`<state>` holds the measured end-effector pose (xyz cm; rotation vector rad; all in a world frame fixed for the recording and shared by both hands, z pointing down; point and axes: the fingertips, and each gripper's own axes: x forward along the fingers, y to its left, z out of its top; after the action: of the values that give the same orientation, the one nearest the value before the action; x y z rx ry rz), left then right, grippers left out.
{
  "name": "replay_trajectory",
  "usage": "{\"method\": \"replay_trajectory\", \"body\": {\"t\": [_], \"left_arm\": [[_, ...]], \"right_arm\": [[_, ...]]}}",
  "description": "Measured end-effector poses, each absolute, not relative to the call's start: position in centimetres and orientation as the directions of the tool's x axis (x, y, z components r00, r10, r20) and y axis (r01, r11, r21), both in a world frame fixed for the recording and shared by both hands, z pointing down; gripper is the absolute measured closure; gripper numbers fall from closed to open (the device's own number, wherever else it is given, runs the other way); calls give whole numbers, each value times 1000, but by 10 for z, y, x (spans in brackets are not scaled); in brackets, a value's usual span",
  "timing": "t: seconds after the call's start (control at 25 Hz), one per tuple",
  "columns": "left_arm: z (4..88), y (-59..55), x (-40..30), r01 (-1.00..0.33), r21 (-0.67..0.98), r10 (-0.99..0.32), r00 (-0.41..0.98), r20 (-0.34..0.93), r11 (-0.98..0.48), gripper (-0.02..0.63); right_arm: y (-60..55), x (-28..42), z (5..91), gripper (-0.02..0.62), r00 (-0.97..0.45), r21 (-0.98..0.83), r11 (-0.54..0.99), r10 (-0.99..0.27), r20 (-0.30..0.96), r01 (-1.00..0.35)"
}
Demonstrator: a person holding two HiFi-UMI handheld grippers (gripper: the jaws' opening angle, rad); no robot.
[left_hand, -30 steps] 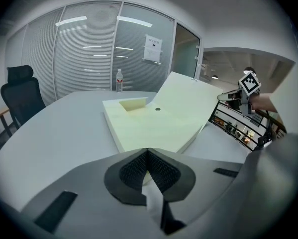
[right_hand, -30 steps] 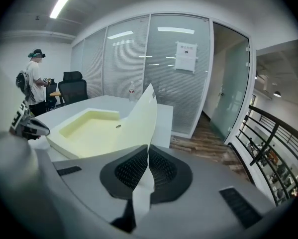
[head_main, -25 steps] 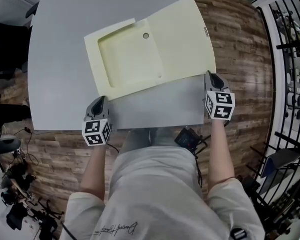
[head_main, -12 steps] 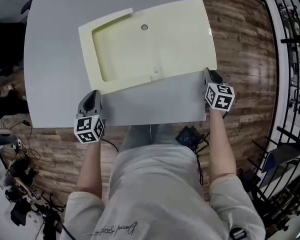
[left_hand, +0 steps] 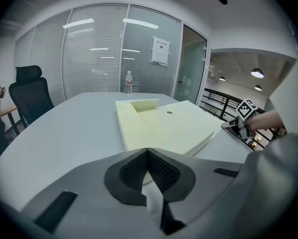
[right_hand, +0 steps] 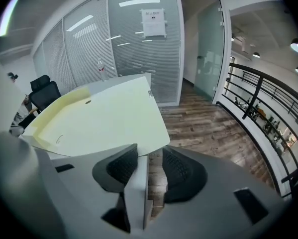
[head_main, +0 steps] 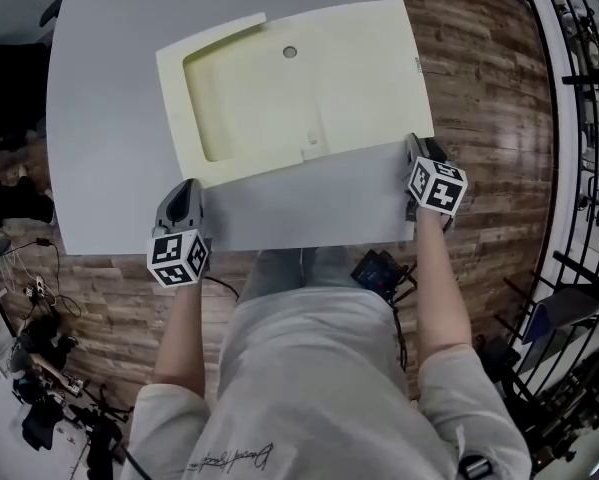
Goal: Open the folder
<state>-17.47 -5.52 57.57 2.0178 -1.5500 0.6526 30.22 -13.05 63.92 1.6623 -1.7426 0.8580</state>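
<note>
Since one second ago the right half of the folder [head_main: 309,88] has sunk down until it lies flat. The right gripper [head_main: 416,148] has come down with it, and its jaws have just been opening.

The grey worktop [head_main: 109,118] carries the pale yellow folder, which is spread wide. Its left half has a shallow recessed pocket and its right half is the plain cover. The cover's near right corner reaches a little over the right edge of the worktop, above the wooden floor [head_main: 479,98]. From this we judge that the folder is already open, and that the step in hand is only to let go and leave.

To do this well, we should spread the right jaws fully. Then we should draw the gripper back along its own line, away from the overhanging corner, so that no pad catches the cover and lifts it again. The left gripper [head_main: 187,190] should rest quiet at the near left corner until the cover settles.

The right gripper's jaws stand apart with a clear gap. Only the edge of the worktop shows between them, and the pads press on nothing. The left gripper's jaws are together at the tips, just at the folder's near left corner. Whether they touch it we cannot tell. A small round mark [head_main: 290,52] sits near the folder's far edge.
</note>
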Motion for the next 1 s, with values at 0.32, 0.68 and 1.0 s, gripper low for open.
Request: {"method": "replay_trajectory", "body": {"t": [0.32,0.68,1.0], "left_arm": [[576,-56,-176,-969,114,-725,240,646,-219,597],[577,-56,-175,-970,111,-728,237,643,-217,597],[576,-57,-174,-971,108,-731,232,641,-214,597]], "right_arm": [[-131,307,641,410,-55,-119,-61,-623,781,-991],[-131,308,638,395,21,15,-15,-613,790,-1000],[-135,307,633,373,75,136,54,-615,785,-989]]}}
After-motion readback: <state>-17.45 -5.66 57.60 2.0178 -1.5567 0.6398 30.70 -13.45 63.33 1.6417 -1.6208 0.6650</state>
